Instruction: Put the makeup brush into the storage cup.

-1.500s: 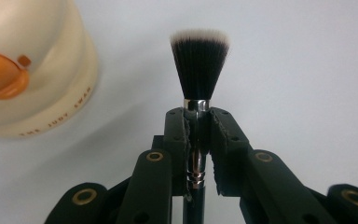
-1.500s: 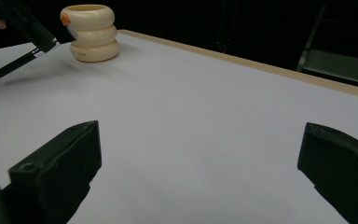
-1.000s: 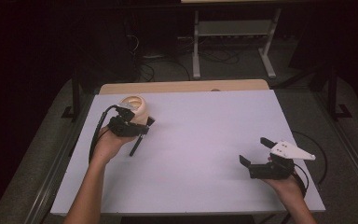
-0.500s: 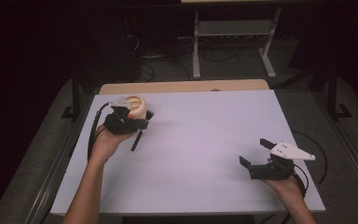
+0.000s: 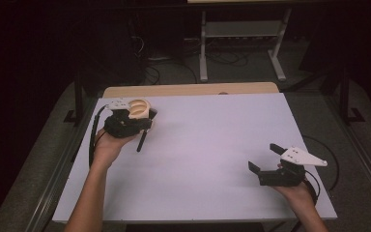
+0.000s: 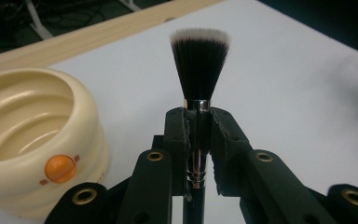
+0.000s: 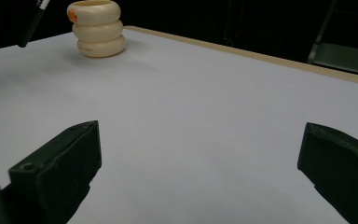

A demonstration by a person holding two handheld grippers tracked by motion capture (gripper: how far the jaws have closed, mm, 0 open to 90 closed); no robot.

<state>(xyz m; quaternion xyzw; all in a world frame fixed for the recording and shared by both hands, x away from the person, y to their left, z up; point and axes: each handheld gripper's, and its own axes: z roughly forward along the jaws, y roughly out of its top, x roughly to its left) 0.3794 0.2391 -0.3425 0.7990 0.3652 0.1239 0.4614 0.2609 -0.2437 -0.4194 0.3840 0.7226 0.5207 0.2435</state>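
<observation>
Looking down from the high view, the left gripper [image 5: 134,121] is seen at the far left of the table [image 5: 207,145], just beside a cream cup [image 5: 139,107], with a brush [image 5: 140,140] clamped in it. The right gripper [image 5: 266,159] is held near the right edge, jaws spread apart. In the left gripper view, the brush [image 6: 199,70] is gripped at its metal collar, bristles up, the cup [image 6: 32,135] at its left. In the right gripper view, the jaws stand wide apart over bare table, the cup [image 7: 98,28] far off.
</observation>
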